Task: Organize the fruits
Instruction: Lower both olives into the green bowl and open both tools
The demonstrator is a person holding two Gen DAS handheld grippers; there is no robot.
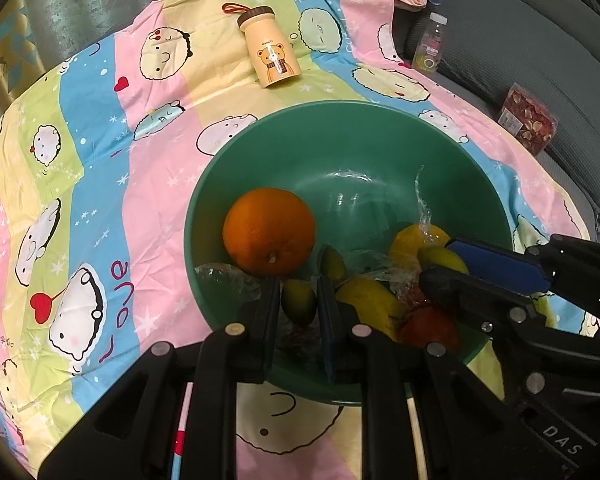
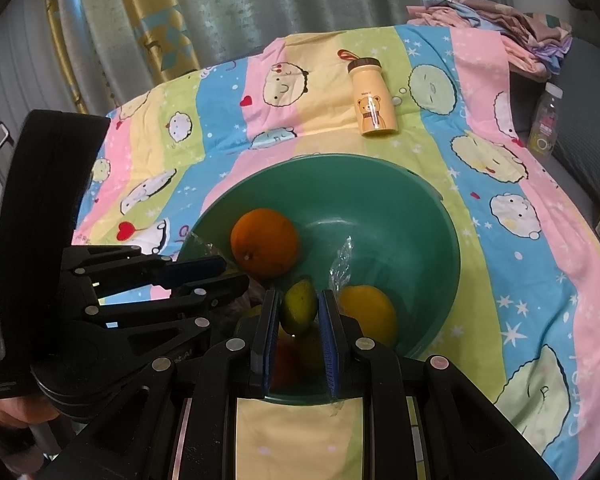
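A green bowl (image 1: 340, 140) (image 2: 380, 200) on the patterned cloth holds an orange (image 1: 269, 231) (image 2: 265, 241), yellow fruits (image 1: 370, 304) (image 2: 370, 312), a red fruit (image 1: 430, 328) and clear plastic wrap. My left gripper (image 1: 298, 300) is shut on a small green-yellow fruit (image 1: 299, 304) over the bowl's near side; it shows at the left in the right wrist view (image 2: 224, 272). My right gripper (image 2: 298, 308) is shut on a green-yellow fruit (image 2: 299, 306) over the bowl; it enters the left wrist view from the right (image 1: 440, 262), holding a yellow-green fruit (image 1: 440, 258).
A yellow bear-print flask (image 1: 270, 50) (image 2: 372, 98) lies on the cloth beyond the bowl. A clear drink bottle (image 1: 430, 44) (image 2: 546, 120) and a red patterned box (image 1: 528, 120) sit on the grey sofa at the right. Folded clothes (image 2: 496, 24) lie at the back.
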